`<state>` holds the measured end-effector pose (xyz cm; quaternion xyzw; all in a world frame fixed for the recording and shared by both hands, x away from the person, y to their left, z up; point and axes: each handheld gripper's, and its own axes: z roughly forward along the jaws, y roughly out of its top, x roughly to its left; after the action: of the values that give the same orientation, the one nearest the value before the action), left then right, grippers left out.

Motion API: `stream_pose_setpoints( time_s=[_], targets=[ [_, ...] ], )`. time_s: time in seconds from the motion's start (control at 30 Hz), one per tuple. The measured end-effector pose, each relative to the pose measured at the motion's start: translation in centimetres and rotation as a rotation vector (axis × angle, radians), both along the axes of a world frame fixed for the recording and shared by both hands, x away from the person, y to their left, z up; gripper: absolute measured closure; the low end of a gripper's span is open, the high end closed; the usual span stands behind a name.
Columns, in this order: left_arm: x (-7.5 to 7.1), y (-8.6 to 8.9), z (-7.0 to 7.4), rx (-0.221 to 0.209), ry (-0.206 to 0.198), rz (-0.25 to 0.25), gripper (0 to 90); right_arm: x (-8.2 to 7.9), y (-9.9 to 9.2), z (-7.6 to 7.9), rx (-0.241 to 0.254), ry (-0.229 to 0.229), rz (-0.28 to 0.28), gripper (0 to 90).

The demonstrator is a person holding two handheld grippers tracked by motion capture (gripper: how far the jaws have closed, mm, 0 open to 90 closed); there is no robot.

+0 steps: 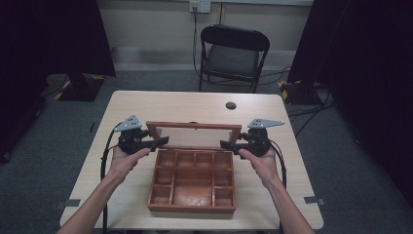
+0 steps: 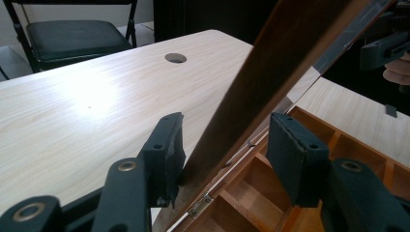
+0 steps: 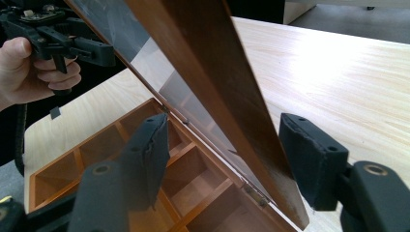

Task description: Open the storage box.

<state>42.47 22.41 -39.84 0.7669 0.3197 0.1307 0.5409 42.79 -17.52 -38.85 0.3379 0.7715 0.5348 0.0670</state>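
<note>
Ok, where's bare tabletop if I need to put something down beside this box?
The tabletop is bare behind the raised lid, out to the cable hole, and along both sides of the wooden box. It is crowded at the lid's ends, where the left tongs and right tongs sit.

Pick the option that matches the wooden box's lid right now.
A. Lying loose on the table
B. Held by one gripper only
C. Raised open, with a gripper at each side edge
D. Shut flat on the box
C: the glass-paned lid stands raised on its hinges above the compartment box, its side edges between the jaws of the left gripper and right gripper.
</note>
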Motion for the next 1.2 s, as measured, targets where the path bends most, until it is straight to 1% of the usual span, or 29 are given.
stream_pose_setpoints(
  time_s=[0.03, 0.07, 0.1, 0.13, 0.17, 0.27, 0.33, 0.37, 0.4, 0.43, 0.5, 0.6, 0.63, 0.67, 0.7, 0.77, 0.8, 0.83, 0.9, 0.93, 1.0, 1.03, 1.2],
  targets=[
    [0.1, 0.0, -0.1, 0.002, 0.008, 0.0, 47.7, 0.0, 0.0, -0.1, -0.002, 0.0, -0.001, 36.2],
    [0.2, -0.1, -0.2, -0.005, 0.017, 0.001, 47.8, 0.1, 0.1, -0.1, -0.009, 0.001, -0.002, 36.6],
    [0.2, -0.1, -0.3, -0.001, 0.02, 0.004, 47.9, 0.2, 0.1, -0.2, -0.014, 0.003, -0.004, 36.7],
    [0.3, 0.0, -0.4, 0.005, 0.013, 0.003, 48.0, 0.3, 0.1, -0.3, -0.019, 0.004, -0.004, 36.9],
    [0.3, -0.1, -0.5, -0.004, 0.023, 0.006, 48.0, 0.4, 0.2, -0.4, -0.023, 0.005, -0.006, 37.4],
    [0.4, 0.0, -0.6, 0.001, 0.021, 0.002, 48.8, 0.5, 0.2, -0.6, -0.025, 0.007, -0.006, 39.5],
    [0.4, 0.1, -0.8, 0.019, 0.024, 0.006, 49.3, 0.6, 0.3, -0.8, -0.029, -0.015, -0.016, 41.7],
    [0.5, 0.1, -0.8, 0.016, 0.021, 0.006, 49.7, 0.6, 0.4, -0.9, -0.033, -0.022, -0.02, 42.9],
    [0.5, 0.1, -0.9, 0.024, 0.024, 0.006, 50.1, 0.6, 0.4, -0.9, -0.033, -0.023, -0.021, 43.5],
    [0.5, 0.1, -1.0, 0.012, 0.022, 0.008, 50.1, 0.7, 0.3, -0.9, -0.028, -0.022, -0.021, 44.3],
    [0.6, 0.1, -1.0, 0.007, 0.021, 0.009, 50.1, 0.8, 0.3, -1.0, -0.025, -0.018, -0.023, 44.7],
    [0.6, 0.1, -1.1, 0.012, 0.018, 0.009, 50.3, 1.0, 0.3, -1.4, -0.041, -0.008, -0.026, 45.8],
    [0.6, 0.1, -1.1, 0.01, 0.021, 0.01, 50.4, 1.1, 0.3, -1.5, -0.042, -0.002, -0.029, 46.4],
    [0.7, 0.2, -1.1, 0.02, 0.021, 0.007, 50.5, 1.1, 0.3, -1.6, -0.039, -0.001, -0.03, 47.0],
    [0.7, 0.2, -1.1, 0.021, 0.022, 0.01, 50.6, 1.2, 0.2, -1.8, -0.037, 0.001, -0.036, 47.4],
    [0.8, 0.1, -1.2, 0.009, 0.023, 0.012, 50.6, 1.3, 0.1, -2.3, -0.04, 0.008, -0.042, 48.3],
    [0.9, 0.2, -1.2, 0.015, 0.013, 0.009, 50.7, 1.3, 0.1, -2.6, -0.042, 0.014, -0.047, 49.0],
    [0.9, 0.2, -1.3, 0.008, 0.022, 0.012, 50.8, 1.3, 0.0, -2.8, -0.043, 0.02, -0.053, 49.7],
    [1.0, 0.1, -1.3, 0.013, 0.031, 0.015, 51.0, 1.5, -0.2, -3.2, -0.045, 0.029, -0.056, 50.8],
    [1.1, 0.2, -1.4, 0.023, 0.033, 0.012, 51.2, 1.6, -0.2, -3.2, -0.043, 0.031, -0.055, 51.0],
    [1.3, 0.2, -1.7, 0.029, 0.05, 0.011, 51.5, 1.7, -0.1, -3.3, -0.045, 0.032, -0.051, 51.0],
    [1.4, 0.2, -1.9, 0.034, 0.05, 0.012, 51.6, 1.8, 0.0, -3.4, -0.049, 0.029, -0.051, 51.0],
    [1.6, 0.3, -2.7, 0.031, 0.071, 0.022, 52.6, 2.0, 0.1, -3.5, -0.044, 0.029, -0.055, 51.1]
  ],
)
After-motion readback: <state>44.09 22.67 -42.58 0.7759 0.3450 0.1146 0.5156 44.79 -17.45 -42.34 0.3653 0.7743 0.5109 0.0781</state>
